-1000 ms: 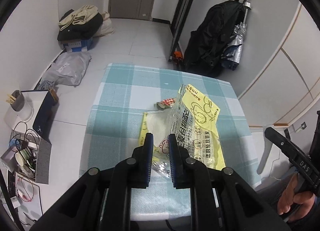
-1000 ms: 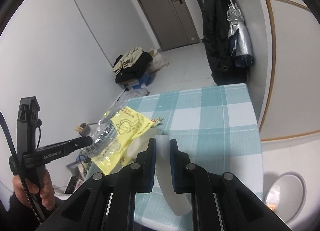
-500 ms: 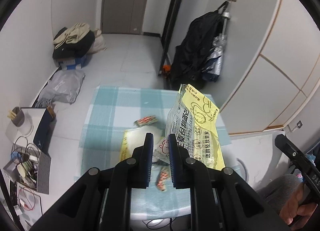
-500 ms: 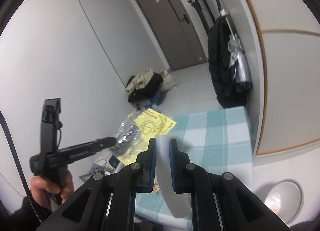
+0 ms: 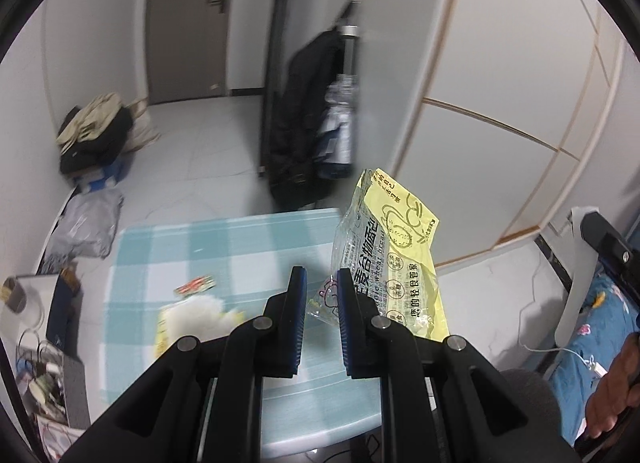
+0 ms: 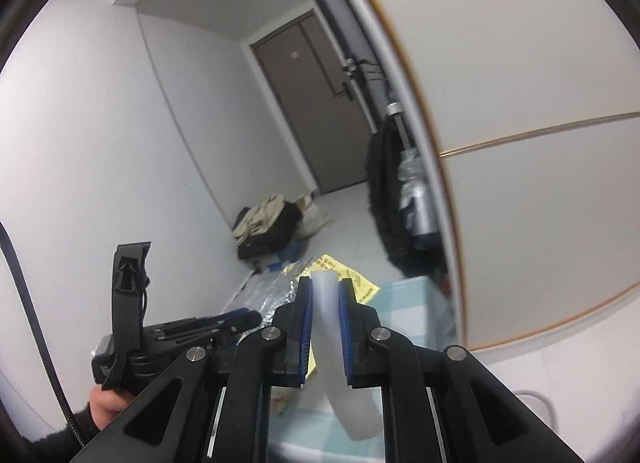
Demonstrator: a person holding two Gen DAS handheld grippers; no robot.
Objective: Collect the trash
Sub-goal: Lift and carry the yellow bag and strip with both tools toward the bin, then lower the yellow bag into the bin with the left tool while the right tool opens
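The left gripper pinches a corner of the yellow bread bag, which stands up off the table at the gripper's right side, above the table's right edge. The right gripper is closed on a curved white plastic strip that hangs down between its blue pads; both sets of jaws stand narrow.

The table, the reference for all places here, carries a blue-and-white checked cloth. On its left half lie a small red wrapper and, nearer the camera, a yellow-and-white packet, blurred. Left of the table on the floor are a white box with cables and small items and a grey plastic bag. Beyond the table's far left corner a heap of dark and beige clothes rests on a blue box against the wall. Beyond its far right corner a black coat hangs with a silver folded umbrella. A grey door closes the far end of the white-tiled room. Right of the table, white panelled wall and a blue patterned fabric.
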